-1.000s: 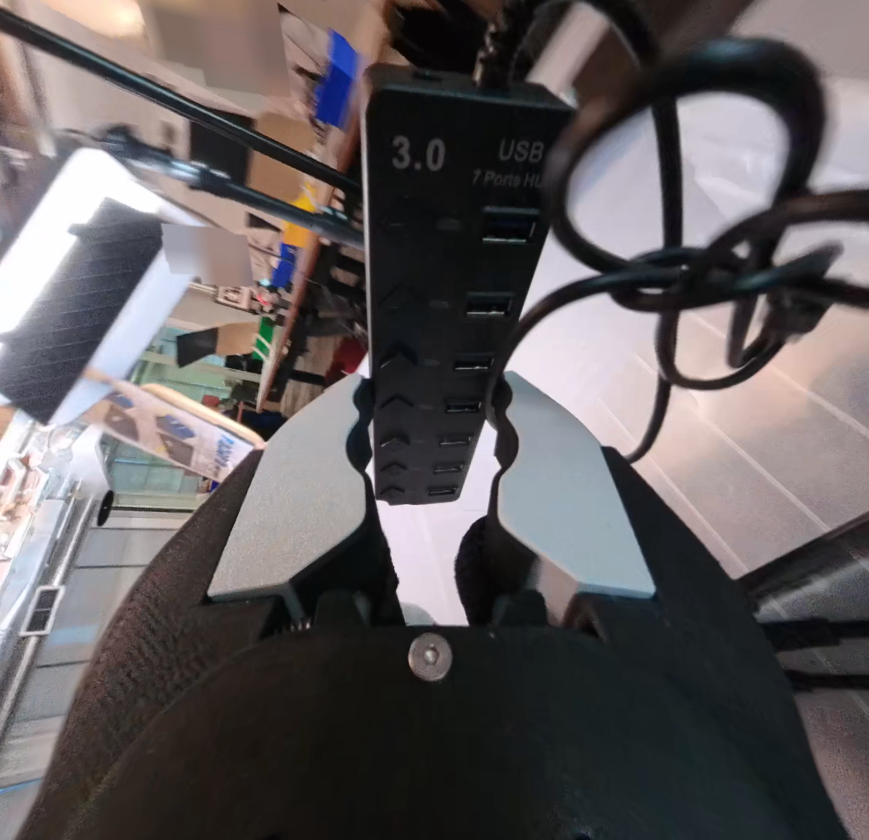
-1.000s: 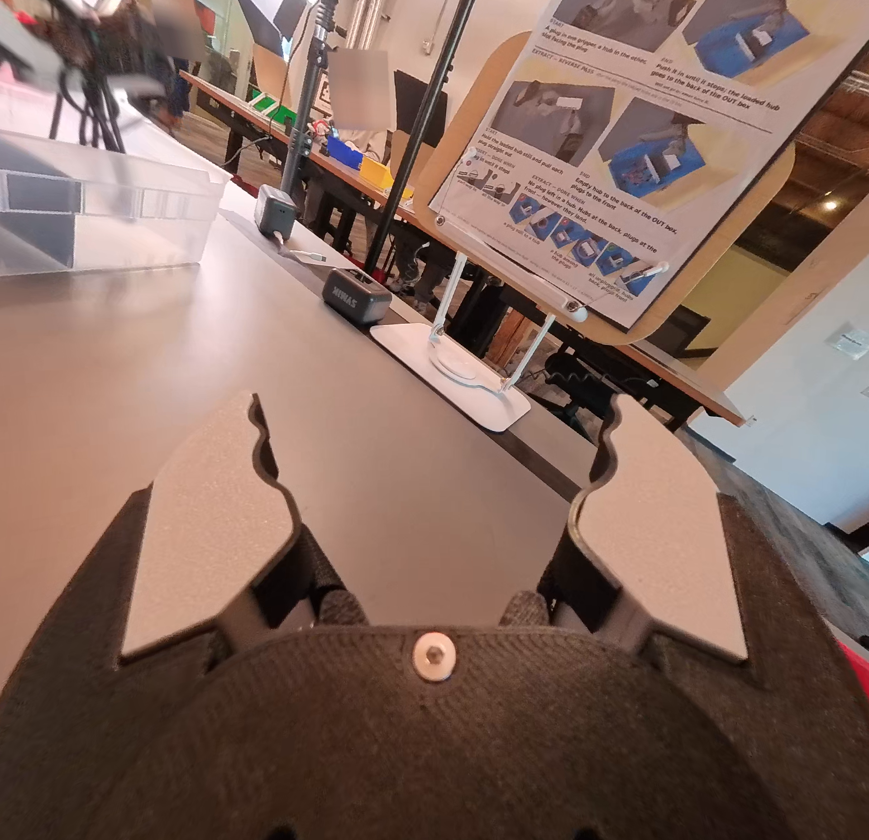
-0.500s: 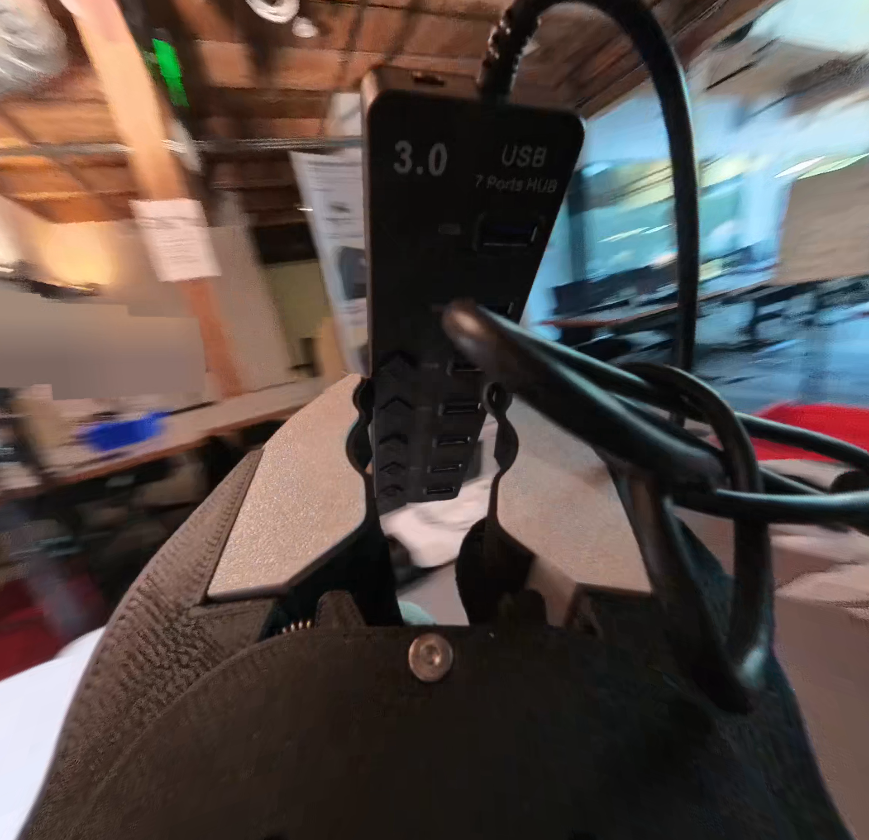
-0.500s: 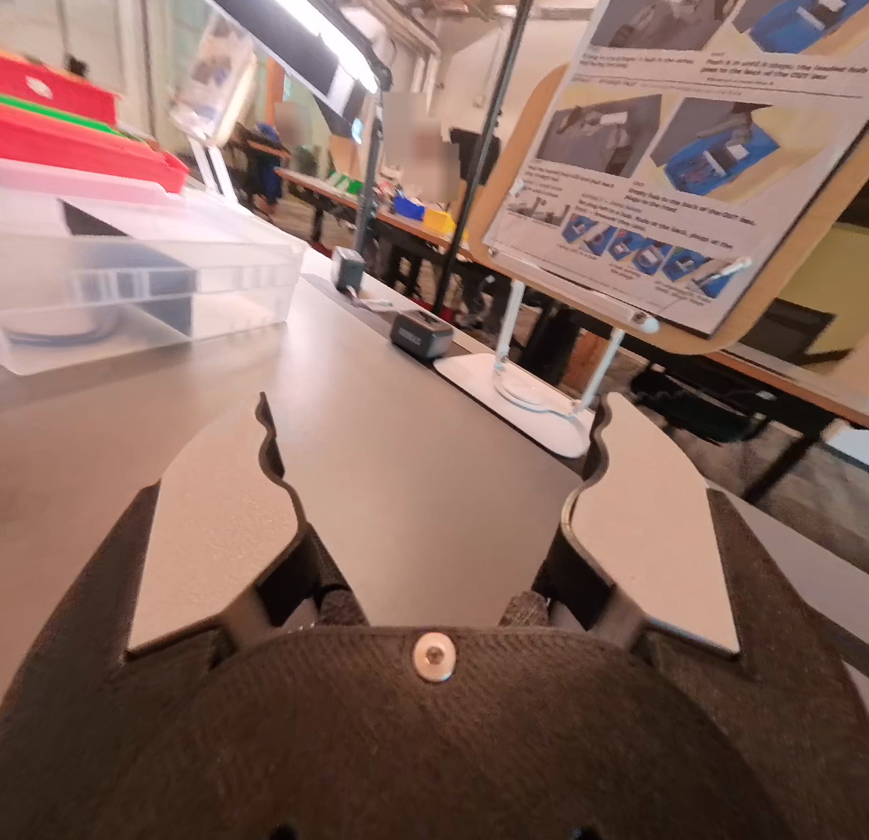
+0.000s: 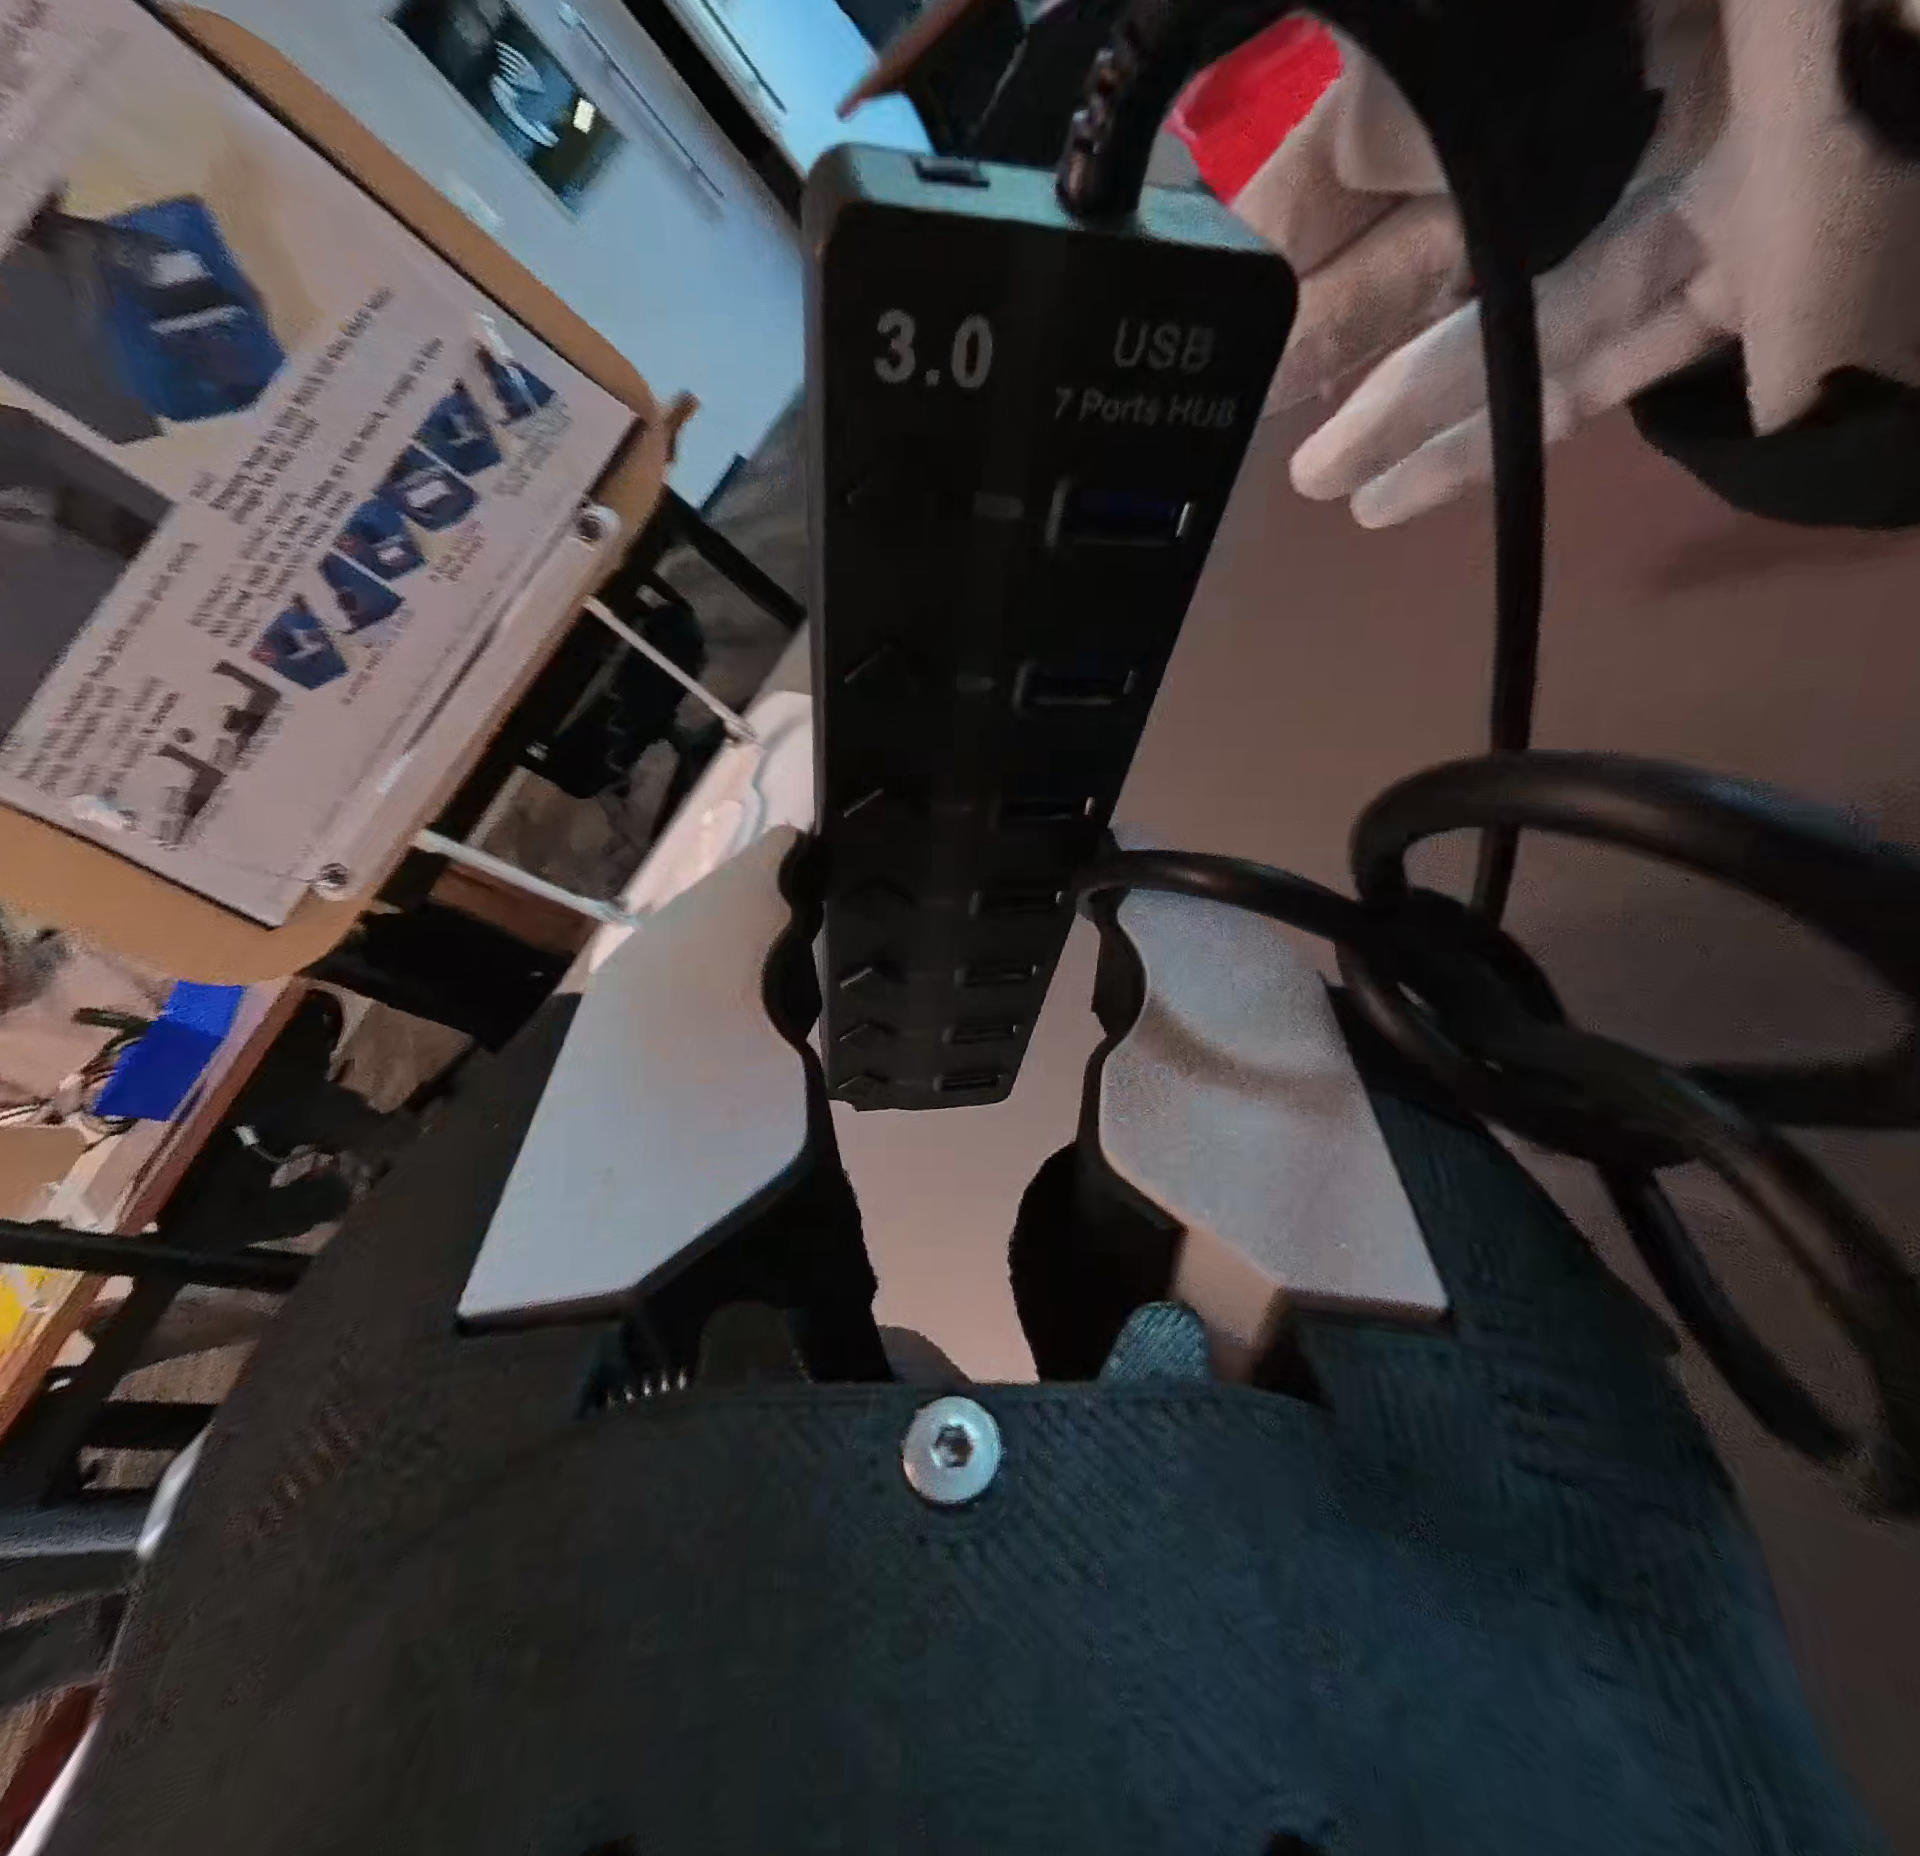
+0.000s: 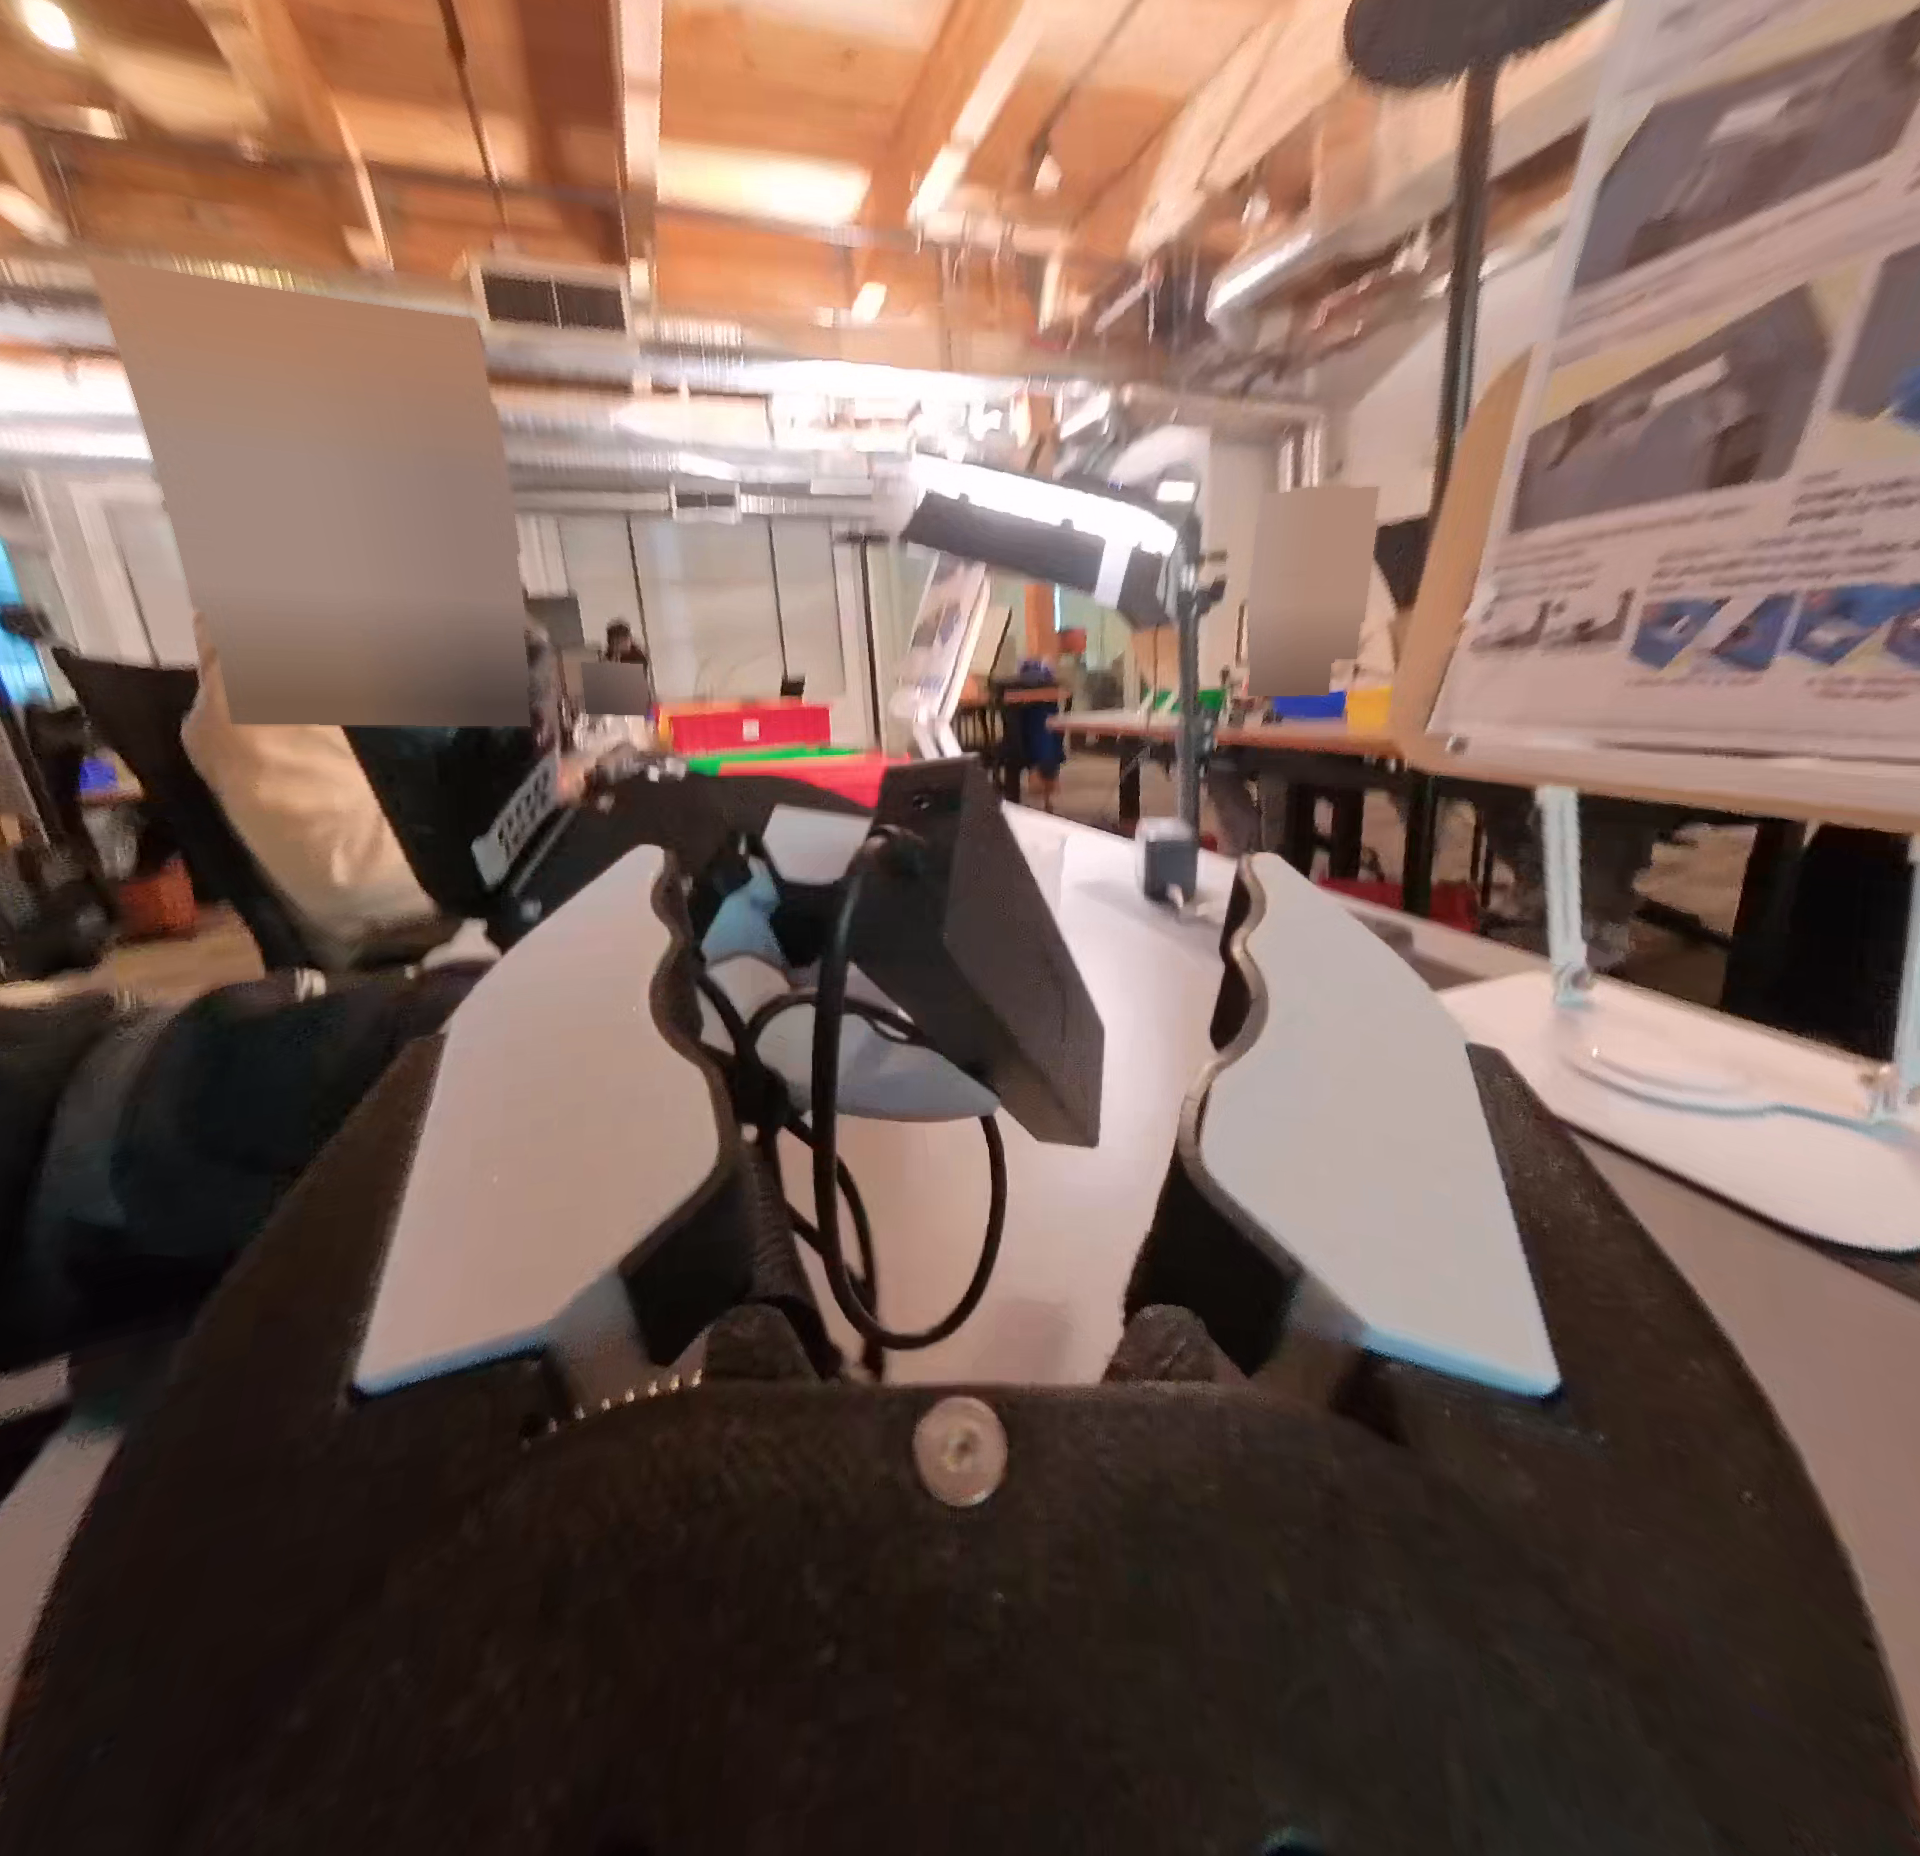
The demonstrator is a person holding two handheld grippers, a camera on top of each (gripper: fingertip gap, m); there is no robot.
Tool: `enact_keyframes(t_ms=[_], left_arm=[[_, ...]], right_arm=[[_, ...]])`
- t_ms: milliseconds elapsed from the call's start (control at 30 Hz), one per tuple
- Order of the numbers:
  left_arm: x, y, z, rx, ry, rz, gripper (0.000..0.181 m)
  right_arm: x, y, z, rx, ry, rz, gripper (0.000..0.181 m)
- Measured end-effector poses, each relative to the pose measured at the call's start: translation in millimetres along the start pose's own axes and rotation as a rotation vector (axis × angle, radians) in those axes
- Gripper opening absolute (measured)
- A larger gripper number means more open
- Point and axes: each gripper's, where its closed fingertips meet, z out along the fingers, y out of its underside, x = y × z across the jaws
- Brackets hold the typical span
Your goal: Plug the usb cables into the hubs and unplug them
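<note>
The left tool (image 5: 940,975) is clamped on the near end of the black seven-port USB hub (image 5: 1023,601), which stands out along the fingers with its port face toward the camera; every port that shows looks empty. The hub's own black cable (image 5: 1507,559) leaves the far end, arcs over and drops into a bundled coil (image 5: 1538,1037) hanging just beside the right finger. A second ago that coil swung across the hub's face and the tool pointed toward the ceiling; now the face is clear and the desk (image 5: 1351,684) lies behind it. The right tool (image 6: 951,985), its fingers apart and holding nothing, has turned from the bare desk to face the hub (image 6: 987,933), which now sits framed between its fingertips, though some way beyond them. Farther off stands the instruction board (image 6: 1704,518) on its white stand. Judging by this, the two tools are being brought together for a plug-in, yet the right one carries no plug, so a cable end must be fetched first.
</note>
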Motion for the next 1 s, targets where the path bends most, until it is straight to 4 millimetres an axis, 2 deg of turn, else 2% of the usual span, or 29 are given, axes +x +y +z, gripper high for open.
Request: enact_keyframes(t_ms=[67,167,233,333,367,433,500,600,700,767,833,1000], left_arm=[[7,5,2,-0.029,0.027,0.014,0.05],[20,7,5,-0.043,0.068,0.03,0.05],[28,7,8,-0.058,0.094,0.037,0.05],[40,13,9,-0.057,0.237,-0.027,0.049],[44,11,6,-0.023,0.312,-0.069,0.046],[44,0,-2,0.097,0.413,-0.16,0.057],[26,-13,-13,0.241,0.414,-0.232,0.069],[-20,-33,-39,0.513,0.351,-0.421,0.07],[-70,-25,-54,0.666,0.2,-0.634,0.066],[-91,-13,-58,0.707,0.11,-0.732,0.064],[-99,-4,-57,0.698,0.061,-0.781,0.061],[-91,-8,-54,0.666,0.052,-0.711,0.059]], right_arm=[[-3,18,6,-0.107,0.0,-0.037,0.094],[-3,40,9,-0.235,0.008,-0.054,0.073],[-3,53,6,-0.316,0.006,-0.039,0.044],[14,62,-6,-0.441,0.105,0.027,0.029],[15,59,-8,-0.426,0.093,0.102,0.026],[22,52,-14,-0.366,0.087,0.272,0.026],[29,50,-22,-0.336,0.075,0.427,0.025],[39,56,-32,-0.332,0.09,0.601,0.025],[43,71,-38,-0.384,0.092,0.728,0.026],[42,79,-40,-0.406,0.077,0.82,0.026],[41,89,-42,-0.441,0.069,0.891,0.025],[59,112,-56,-0.54,0.213,0.883,0.031]])
